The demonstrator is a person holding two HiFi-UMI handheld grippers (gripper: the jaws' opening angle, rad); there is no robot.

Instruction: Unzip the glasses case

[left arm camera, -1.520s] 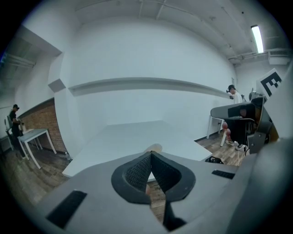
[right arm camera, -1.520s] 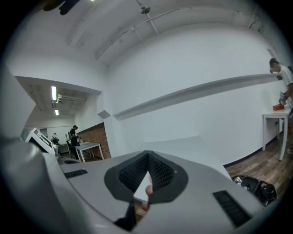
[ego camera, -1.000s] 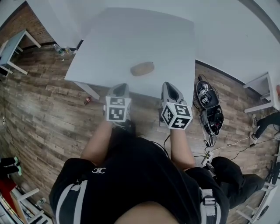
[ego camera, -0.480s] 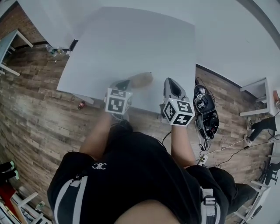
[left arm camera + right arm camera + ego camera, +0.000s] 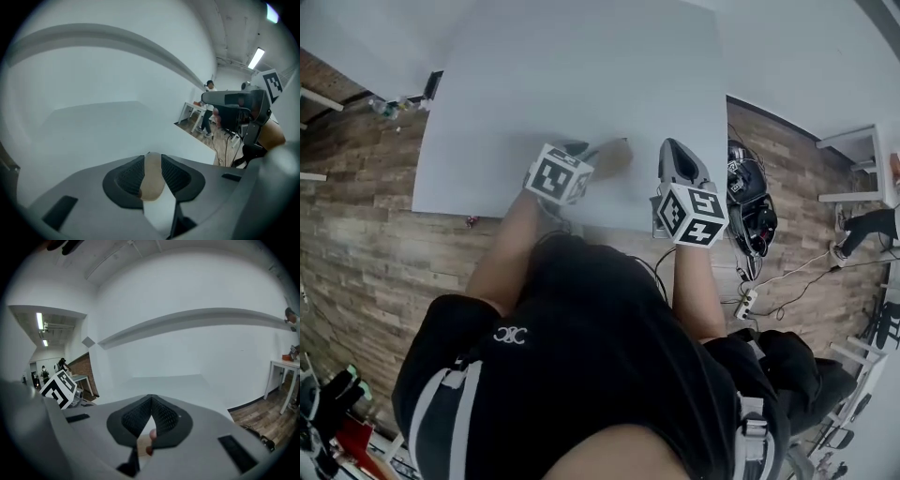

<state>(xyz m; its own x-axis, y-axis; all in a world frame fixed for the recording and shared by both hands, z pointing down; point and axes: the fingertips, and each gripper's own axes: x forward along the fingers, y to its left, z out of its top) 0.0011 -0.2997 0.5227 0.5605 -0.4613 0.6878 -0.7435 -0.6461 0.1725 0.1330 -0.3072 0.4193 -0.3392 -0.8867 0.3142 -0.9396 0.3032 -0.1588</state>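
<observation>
The tan glasses case [image 5: 613, 156] lies near the front edge of the white table [image 5: 572, 75]. My left gripper [image 5: 581, 150] points down at the case's left end. In the left gripper view its jaws [image 5: 153, 157] have just been opening and stand slightly apart, with the tan case [image 5: 152, 180] showing in the gap; I see no pad pressing on it. My right gripper [image 5: 673, 146] hovers over the table's edge to the right of the case, shut with its tips [image 5: 151, 398] meeting on nothing. A sliver of the case [image 5: 140, 444] shows under them.
Black helmet-like gear [image 5: 752, 208] and a power strip [image 5: 744, 302] with cables lie on the wooden floor right of the table. Another white table [image 5: 855, 141] stands farther right. The table's front edge runs just under both grippers. A person [image 5: 208, 110] stands far off.
Both grippers have moved forward from the table's front edge to over the table. The left one tipped downward to the case's left end, and its jaws have parted.
</observation>
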